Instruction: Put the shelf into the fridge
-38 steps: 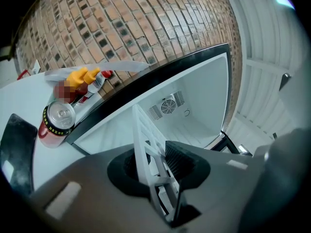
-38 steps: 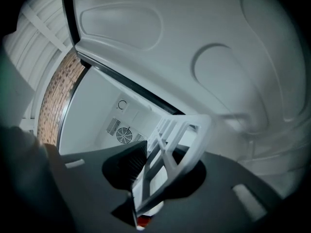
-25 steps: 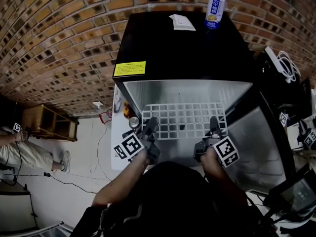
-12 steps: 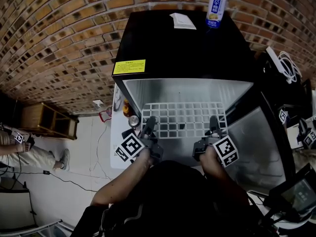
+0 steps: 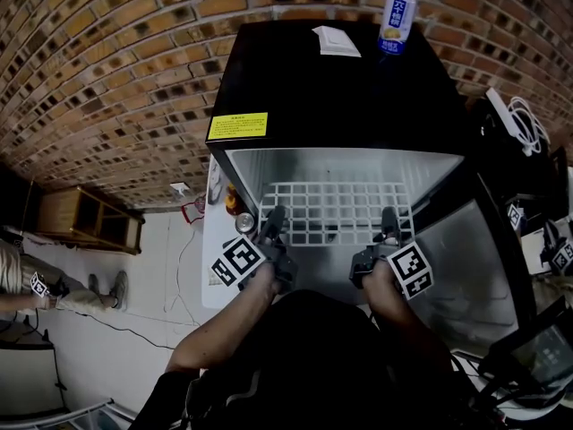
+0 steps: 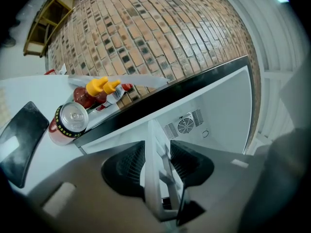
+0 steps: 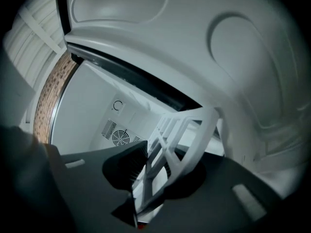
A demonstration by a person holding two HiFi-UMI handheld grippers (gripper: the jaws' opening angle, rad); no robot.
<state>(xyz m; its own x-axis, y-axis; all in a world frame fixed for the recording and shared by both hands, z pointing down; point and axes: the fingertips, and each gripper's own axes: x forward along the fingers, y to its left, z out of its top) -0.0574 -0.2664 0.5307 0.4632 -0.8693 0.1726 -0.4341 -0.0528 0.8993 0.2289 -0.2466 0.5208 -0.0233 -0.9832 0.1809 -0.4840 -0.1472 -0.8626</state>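
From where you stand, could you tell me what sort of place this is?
Probably an indoor test or work room rather than a kitchen: a small black fridge stands open by a bare brick wall, with loose cables beside it.

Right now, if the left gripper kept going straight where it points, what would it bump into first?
The white shelf: it already sits in the left gripper, whose jaws have just been opening. Past that, probably the fridge's back wall near the fan vent, though depth is unclear.
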